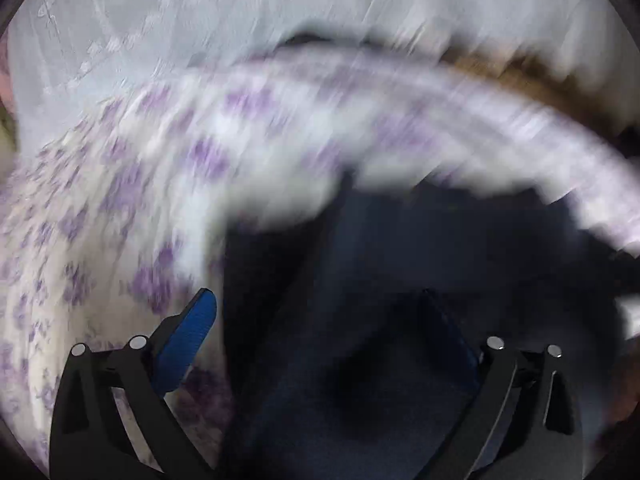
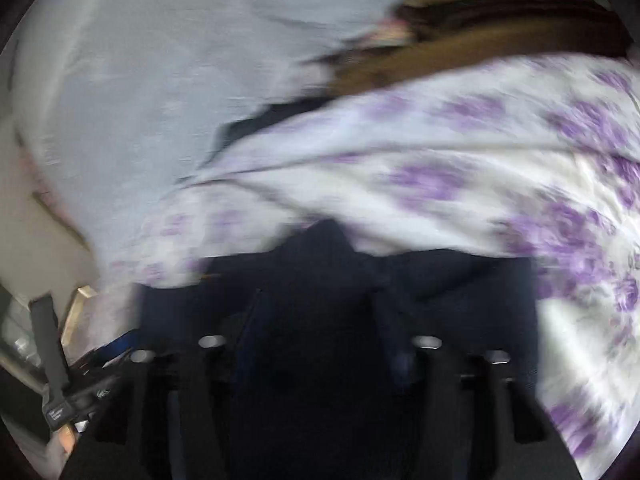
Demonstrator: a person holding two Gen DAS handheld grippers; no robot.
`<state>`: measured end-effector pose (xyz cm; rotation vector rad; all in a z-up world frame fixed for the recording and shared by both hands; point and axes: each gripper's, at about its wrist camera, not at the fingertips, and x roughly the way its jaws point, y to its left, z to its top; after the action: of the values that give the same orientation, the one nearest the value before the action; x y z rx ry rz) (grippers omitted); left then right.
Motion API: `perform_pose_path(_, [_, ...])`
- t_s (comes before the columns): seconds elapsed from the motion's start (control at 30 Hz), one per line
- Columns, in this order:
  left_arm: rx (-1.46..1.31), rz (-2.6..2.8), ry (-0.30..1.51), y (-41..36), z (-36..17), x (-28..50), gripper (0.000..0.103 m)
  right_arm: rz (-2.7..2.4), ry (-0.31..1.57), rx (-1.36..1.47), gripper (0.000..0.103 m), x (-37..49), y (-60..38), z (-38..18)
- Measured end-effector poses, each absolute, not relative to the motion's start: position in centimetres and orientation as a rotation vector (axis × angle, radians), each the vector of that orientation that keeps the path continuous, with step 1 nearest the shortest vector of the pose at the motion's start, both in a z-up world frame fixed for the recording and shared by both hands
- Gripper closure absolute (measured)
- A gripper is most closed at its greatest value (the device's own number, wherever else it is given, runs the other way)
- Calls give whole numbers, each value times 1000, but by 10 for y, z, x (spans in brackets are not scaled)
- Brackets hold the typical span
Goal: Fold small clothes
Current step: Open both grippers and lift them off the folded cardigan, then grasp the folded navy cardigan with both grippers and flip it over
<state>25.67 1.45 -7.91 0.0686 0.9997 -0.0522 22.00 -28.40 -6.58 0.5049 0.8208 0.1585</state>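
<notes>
Garment: 1 dark navy garment [image 1: 400,272] lies on a white sheet with purple flowers [image 1: 132,184]. In both wrist views it fills the lower centre, directly under the fingers.

Garment axis: both pictures are motion-blurred. In the left wrist view the navy cloth appears to run from the lower edge up and to the right, with 1 straight edge along its left side. Its full outline is hidden, so the long axis and which end is waist or collar cannot be told.

Right gripper [image 2: 320,320]: dark fingers stand fairly close together over navy cloth, which lies between and around them. The blur and dark-on-dark contrast hide whether the pads press a fold.

Left gripper [image 1: 324,340]: spread wide. The blue pad [image 1: 188,340] sits near the garment's left edge, over the sheet; the other finger [image 1: 452,344] is over the navy cloth. Nothing is pinched.

Step in hand (judged): taking hold of the garment at 2 points before a fold.

Method (judged): seat each grip on the garment's edge only, clear of the sheet underneath. Match the 2 holds along 1 edge so the fold line stays straight. Confirm the right pinch before lifting.

Risk (judged): the left pad could catch the sheet with the garment.

Surroundings: a pale grey cover [image 2: 140,80] lies beyond the sheet; a brown strip [image 2: 460,52], possibly wood, lies farther off.
</notes>
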Motion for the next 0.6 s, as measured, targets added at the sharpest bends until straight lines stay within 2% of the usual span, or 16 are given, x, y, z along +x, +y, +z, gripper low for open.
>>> perform_pose_path(0.03, [-22,-68,1001,25,-80,258,4,141,822,523,89,218,-290,-70])
perform_pose_path(0.07, [-71,-73,1013,32,-77,259,4,147,818,550,86,215,-293,-66])
perform_pose_path(0.13, [-119,-44,991,45,-64,256,5,138,743,514,64,202,-286,-47])
perform_pose_path(0.2, [-142,-35,922,52,-50,244,5,135,682,416,59,191,-272,-28])
perform_pose_path(0.3, [-130,-104,917,45,-43,237,5,165,685,341,51,189,-252,-22])
perform_pose_path(0.43, [84,-30,961,16,-79,244,4,119,841,264,49,211,-243,-64])
perform_pose_path(0.6, [-78,-30,954,43,-68,236,5,87,789,203,49,193,-236,-55])
